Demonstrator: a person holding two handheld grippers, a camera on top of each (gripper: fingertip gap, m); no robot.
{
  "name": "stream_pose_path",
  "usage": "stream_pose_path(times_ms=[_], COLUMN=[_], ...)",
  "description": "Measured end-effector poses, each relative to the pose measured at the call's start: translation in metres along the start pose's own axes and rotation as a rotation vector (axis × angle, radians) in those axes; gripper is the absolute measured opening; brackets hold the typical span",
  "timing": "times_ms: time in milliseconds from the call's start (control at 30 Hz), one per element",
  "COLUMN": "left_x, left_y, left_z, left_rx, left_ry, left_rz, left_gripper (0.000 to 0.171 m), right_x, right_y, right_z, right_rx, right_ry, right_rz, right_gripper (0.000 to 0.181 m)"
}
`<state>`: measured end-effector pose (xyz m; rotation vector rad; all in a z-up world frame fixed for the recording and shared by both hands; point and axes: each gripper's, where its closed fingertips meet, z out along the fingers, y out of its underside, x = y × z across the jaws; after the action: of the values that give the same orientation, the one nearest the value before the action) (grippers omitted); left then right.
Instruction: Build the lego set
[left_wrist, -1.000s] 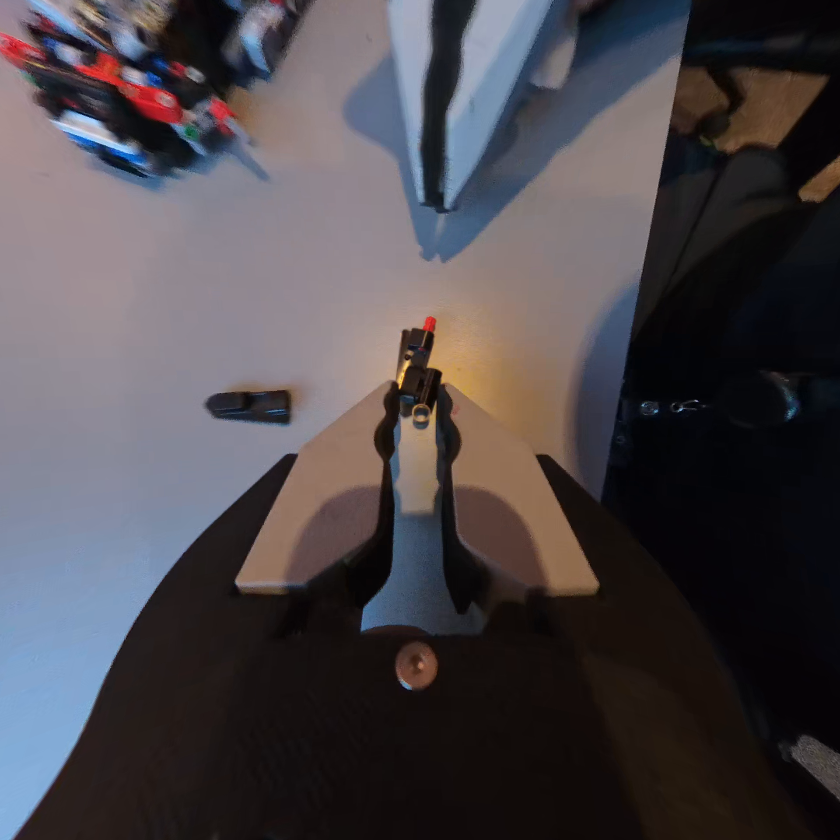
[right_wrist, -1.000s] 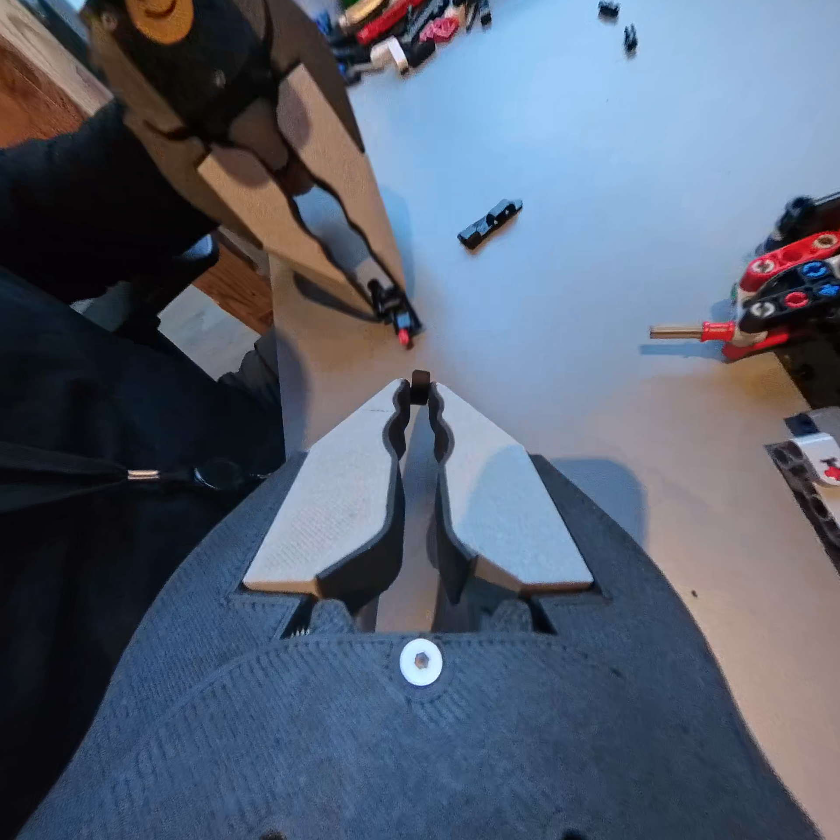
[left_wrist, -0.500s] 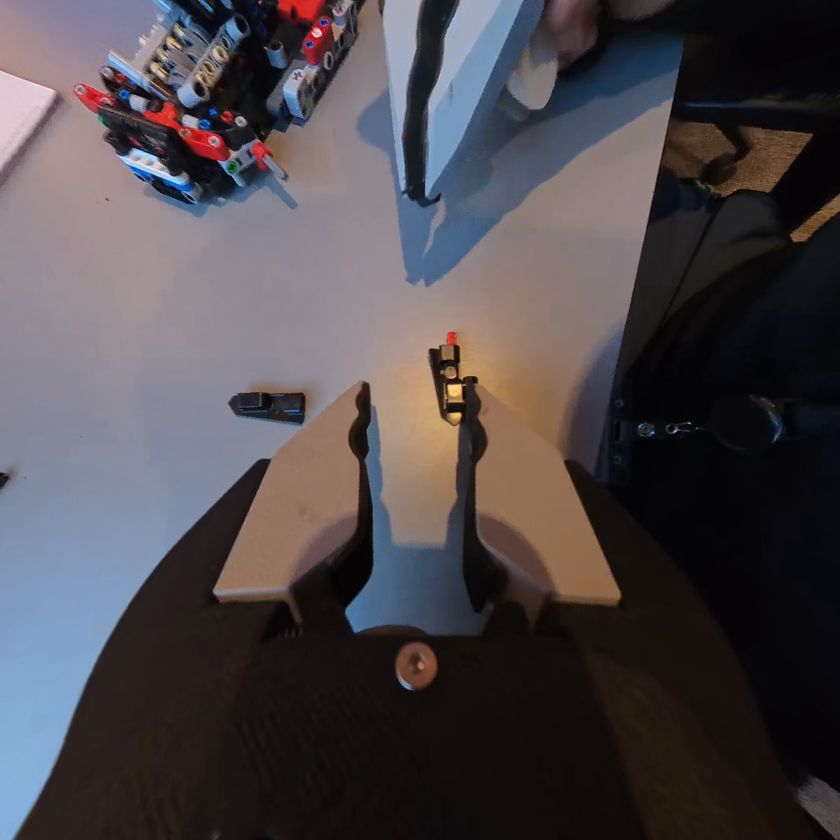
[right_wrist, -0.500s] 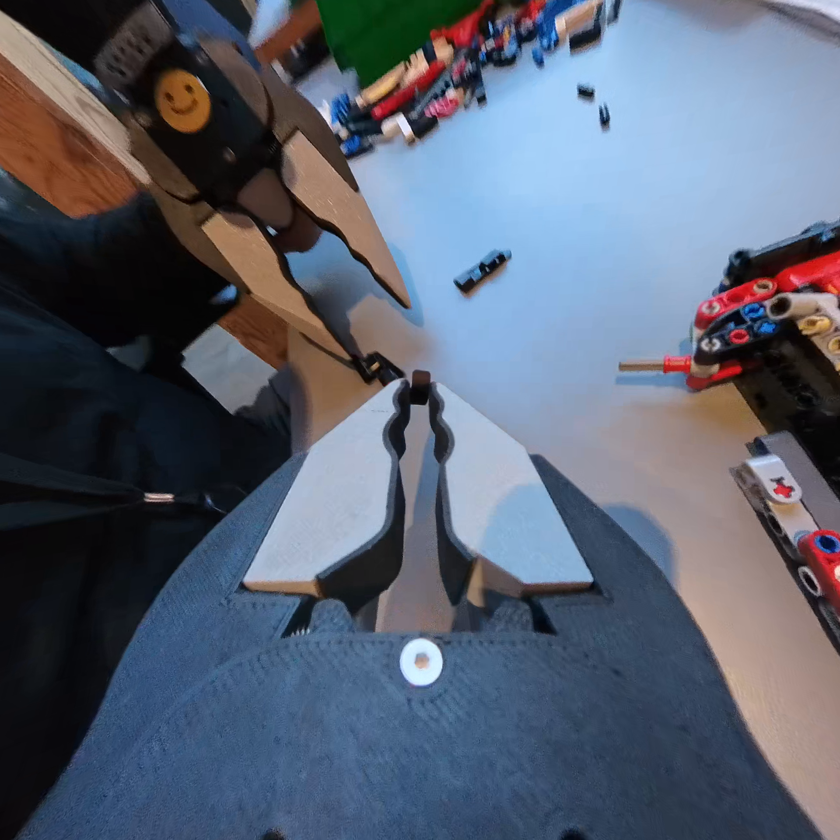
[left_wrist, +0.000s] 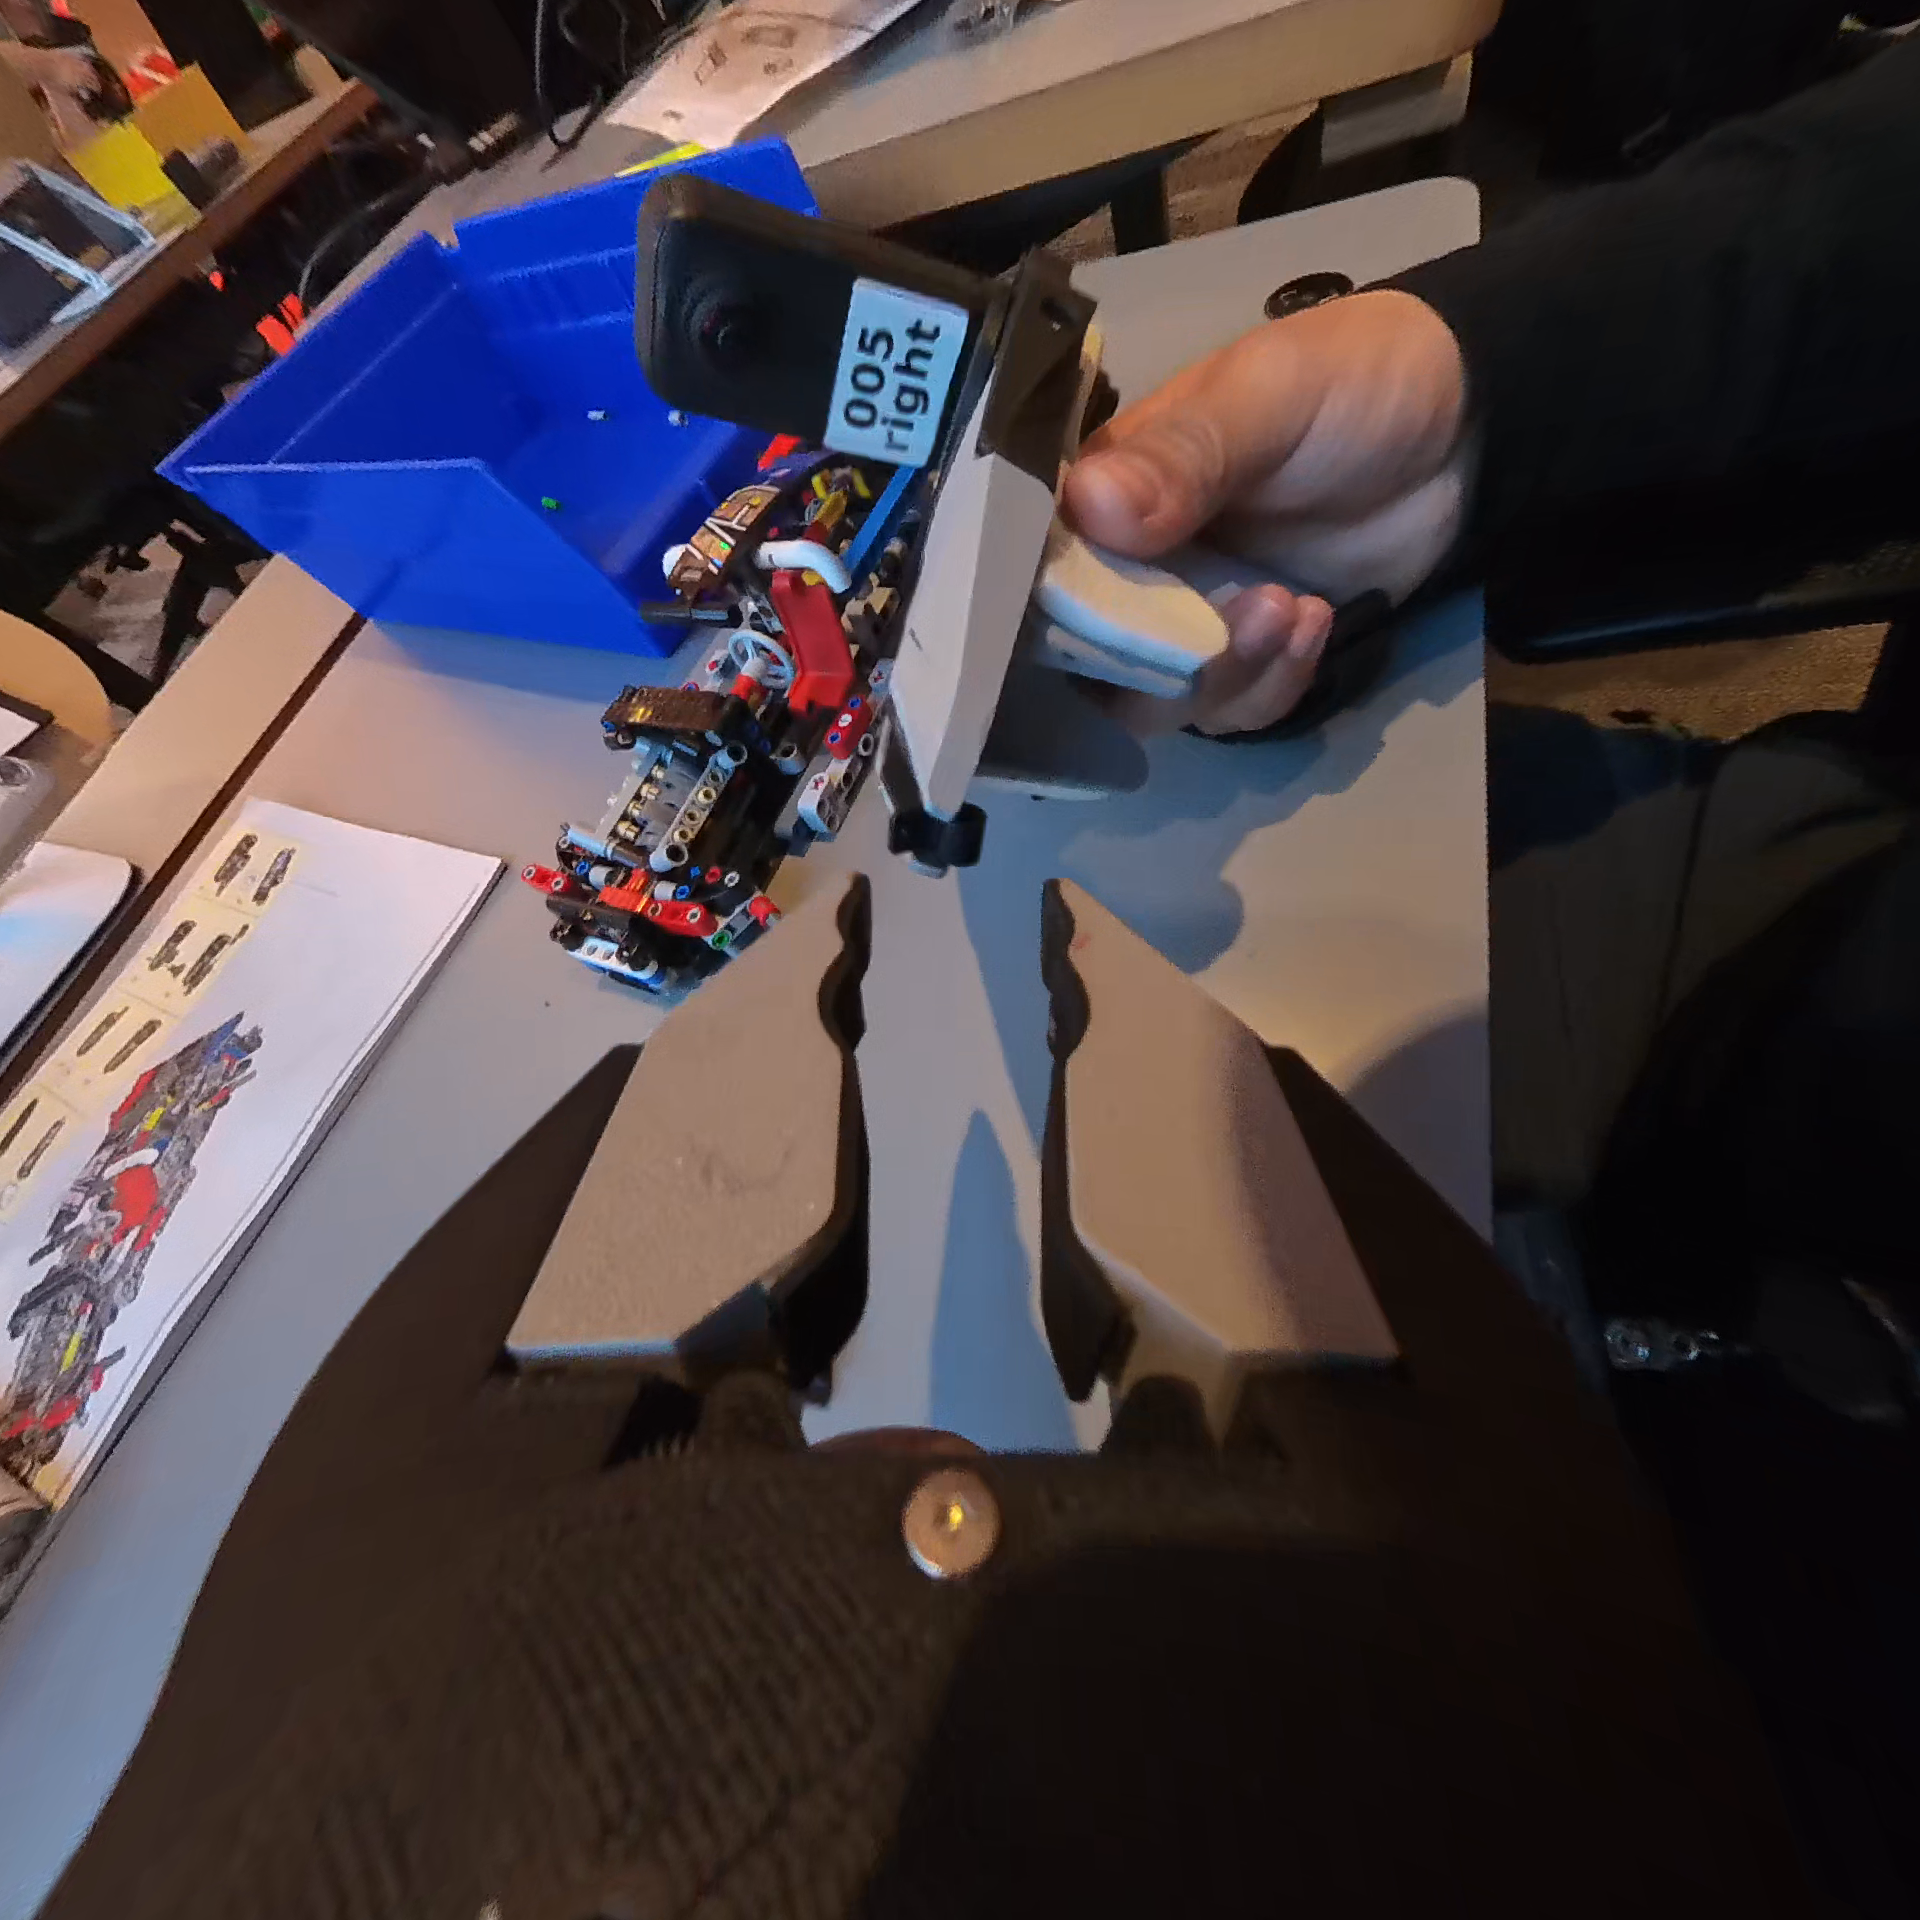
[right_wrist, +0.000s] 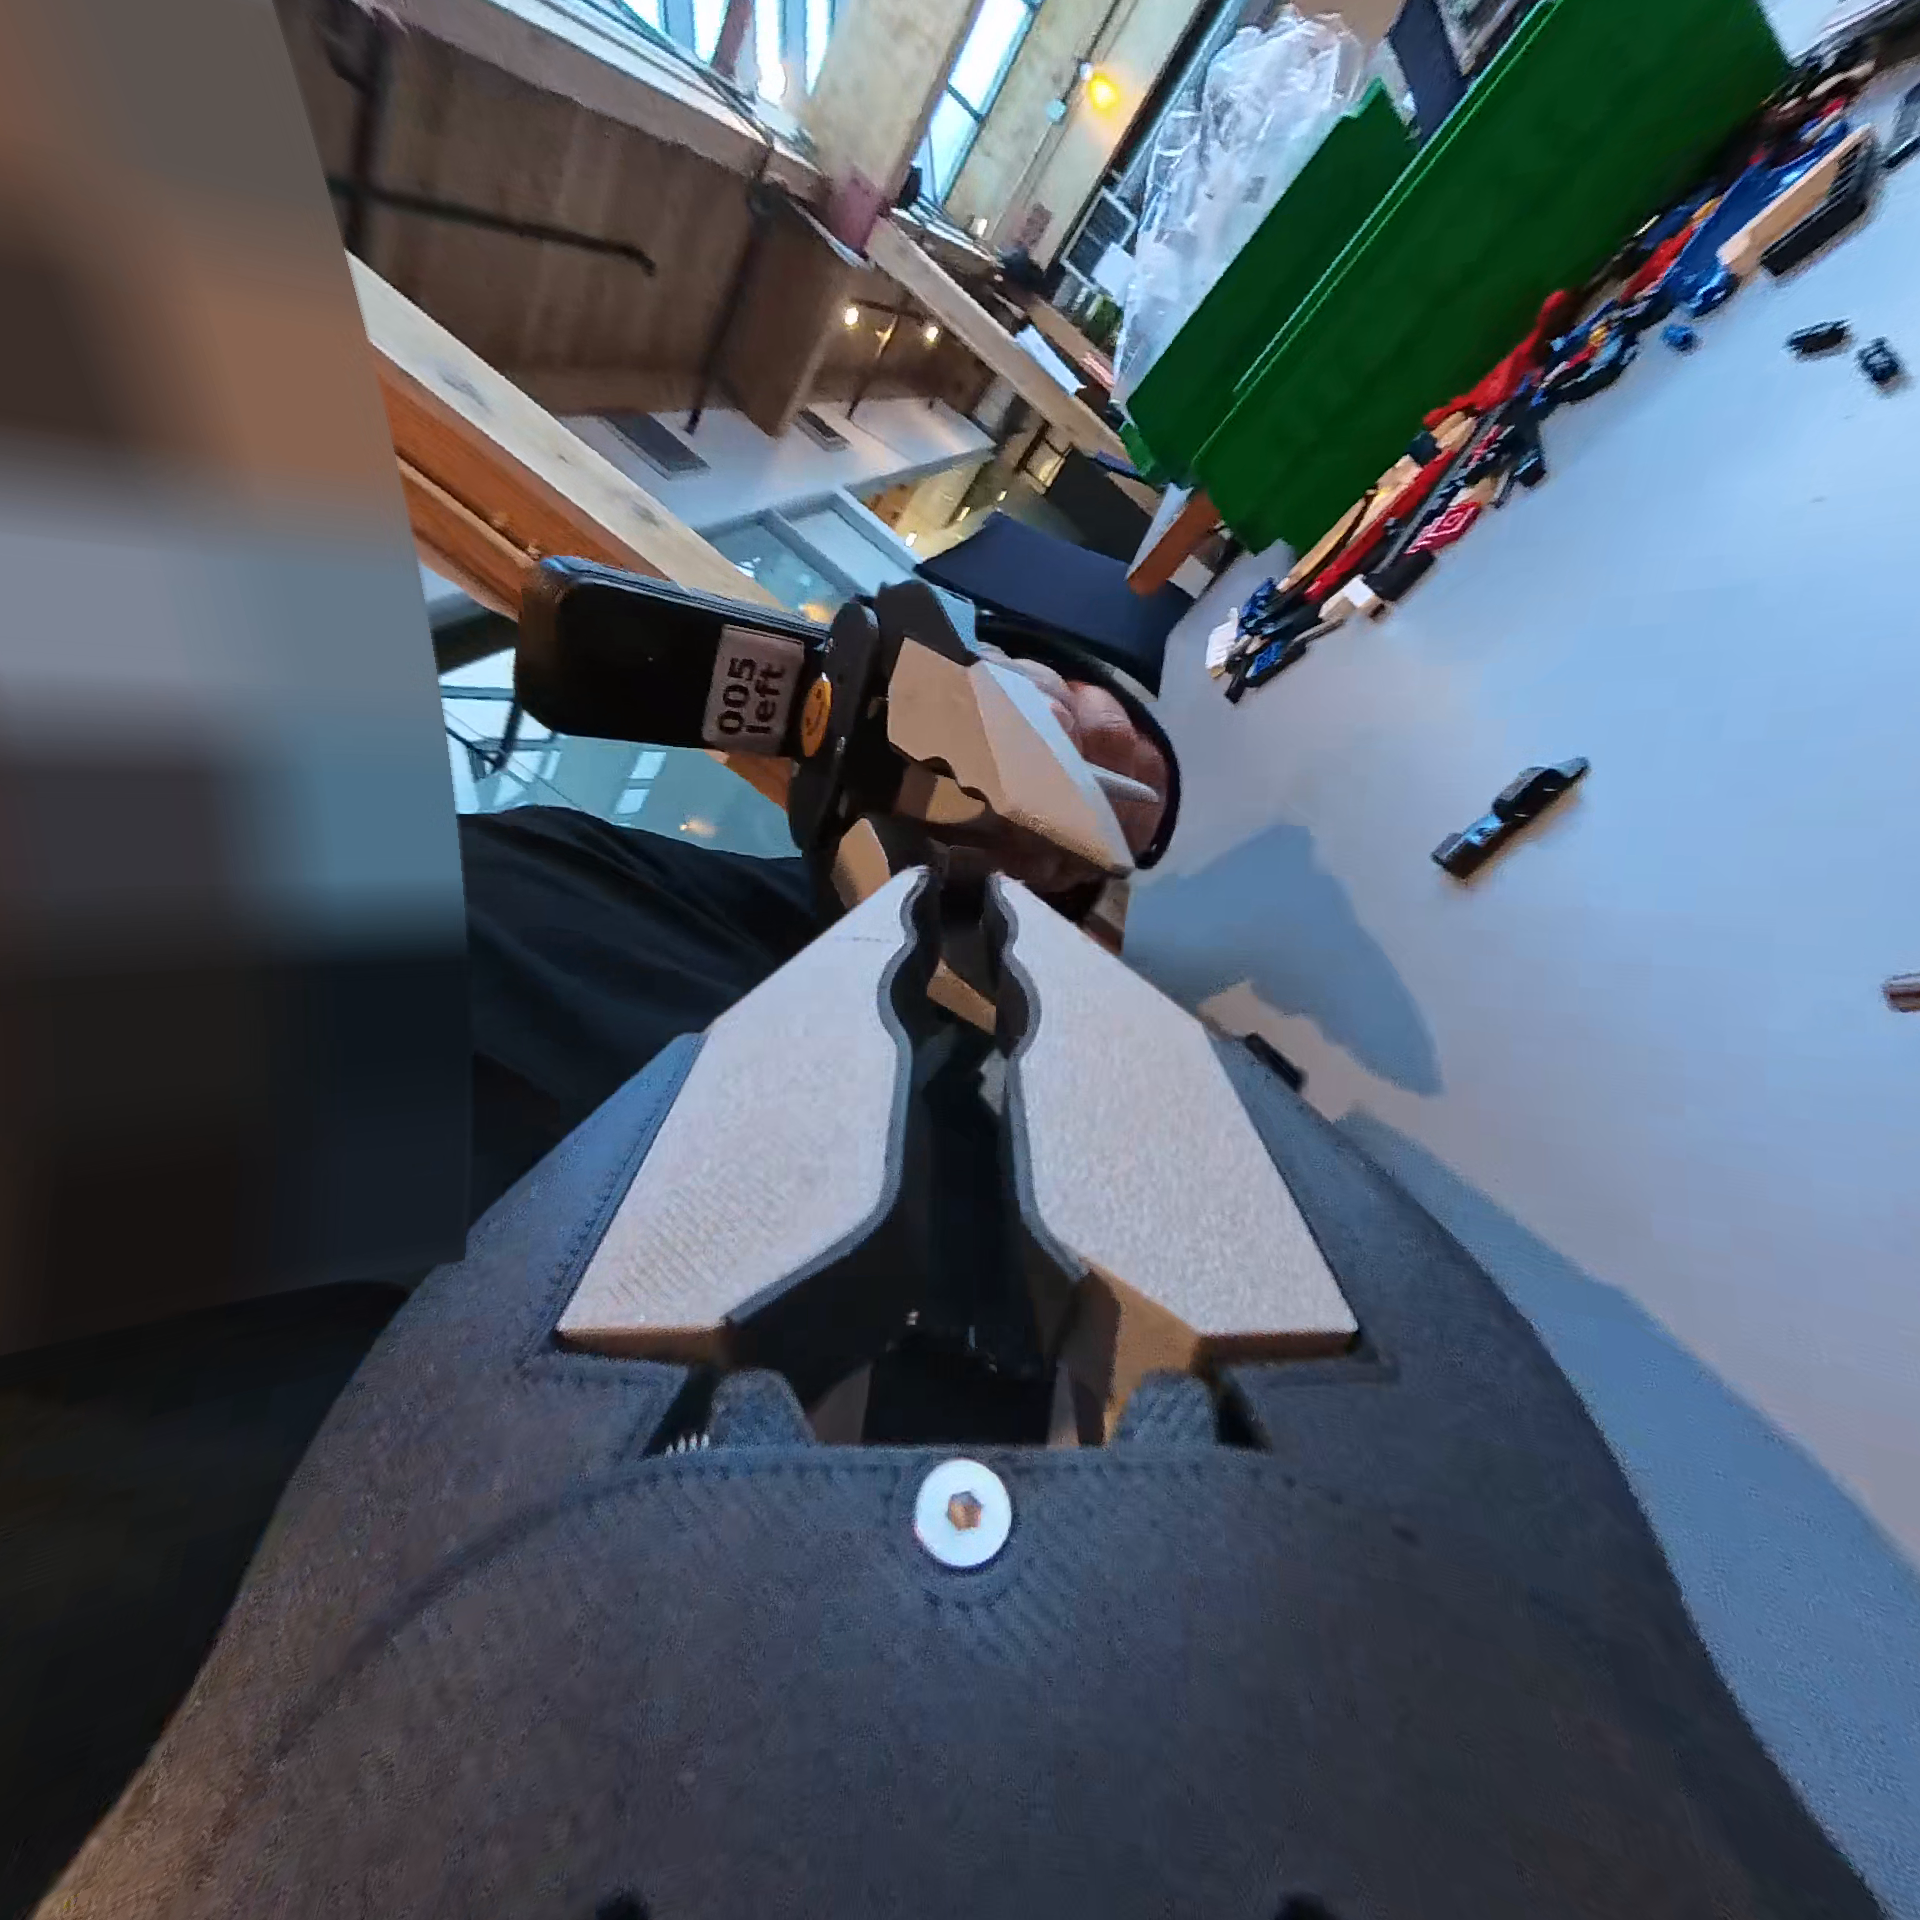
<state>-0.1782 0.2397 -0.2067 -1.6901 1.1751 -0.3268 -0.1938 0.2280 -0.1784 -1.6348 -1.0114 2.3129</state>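
Note:
My left gripper (left_wrist: 953, 906) is open and empty above the grey table (left_wrist: 1330, 914). My right gripper (right_wrist: 958, 889) is shut on a small black lego piece (left_wrist: 935, 840), which shows at its tip in the left wrist view, just beyond my left fingertips. A hand (left_wrist: 1278, 468) holds that right gripper (left_wrist: 928, 816) tilted tip-down. The partly built lego model (left_wrist: 707, 810), black, grey and red, stands on the table to its left. In the right wrist view the left gripper (right_wrist: 935, 748) is close ahead, jaws apart.
An instruction booklet (left_wrist: 229, 1018) lies at the left, a blue bin (left_wrist: 447, 447) behind the model. A loose black piece (right_wrist: 1507, 816) lies on the table (right_wrist: 1714, 675). Several loose pieces (right_wrist: 1455, 457) and green bins (right_wrist: 1403, 291) are farther off. The table edge is at the right. Only a small space, under 4 cm, lies between the two pairs of fingers.
My left gripper opened, let go of the small black and red piece, and rose and tilted towards the model. My right gripper kept its black piece and turned towards the left gripper.

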Motion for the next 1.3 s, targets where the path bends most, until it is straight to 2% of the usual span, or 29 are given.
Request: stream_pose_path(times_ms=[400, 633, 833, 1100, 1300], left_x=[0.002, -0.004, -0.010, -0.015, -0.012], left_y=[-0.004, 0.000, 0.003, 0.005, 0.017], left_z=[0.004, 0.007, 0.013, 0.013, 0.021], left_rx=[0.030, 0.036, 0.053, 0.070, -0.004], left_ry=[0.023, 0.012, 0.021, 0.014, 0.019], left_rz=[0.022, 0.030, -0.009, -0.024, -0.040], left_gripper=[0.013, 0.012, 0.019, 0.008, 0.005], right_x=[-0.002, 0.005, 0.013, 0.014, 0.026], right_y=[0.006, 0.002, -0.006, -0.007, 0.000], right_z=[0.006, 0.006, 0.001, 0.001, -0.005], right_rx=[-0.014, -0.002, 0.046, 0.044, 0.011], right_ry=[-0.065, -0.055, -0.066, -0.060, 0.053], right_rz=[0.049, 0.066, 0.116, 0.112, 0.106], right_gripper=[0.005, 0.005, 0.005, 0.005, 0.005])
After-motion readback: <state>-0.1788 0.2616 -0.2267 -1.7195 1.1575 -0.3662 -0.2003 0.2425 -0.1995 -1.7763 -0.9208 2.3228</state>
